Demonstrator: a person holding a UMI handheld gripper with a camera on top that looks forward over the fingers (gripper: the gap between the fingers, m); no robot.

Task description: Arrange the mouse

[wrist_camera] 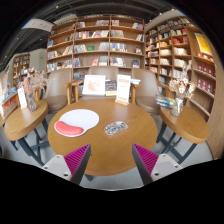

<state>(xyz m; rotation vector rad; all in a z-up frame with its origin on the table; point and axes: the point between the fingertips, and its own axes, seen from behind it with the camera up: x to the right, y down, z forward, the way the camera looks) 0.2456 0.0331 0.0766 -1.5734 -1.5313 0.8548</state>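
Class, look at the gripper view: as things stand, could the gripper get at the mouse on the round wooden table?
Probably yes. The mouse lies on bare round table beyond the open gripper, beside the mouse pad, with nothing between.

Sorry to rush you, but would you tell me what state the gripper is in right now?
Gripper: open, holding nothing; its fingers stand apart above the round wooden table, short of the mouse and the mouse pad.

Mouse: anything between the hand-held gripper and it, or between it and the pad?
Nothing visible. Bare round wooden table separates the open hand-held gripper from the small dark-patterned mouse; the white-and-red mouse pad lies beside it.
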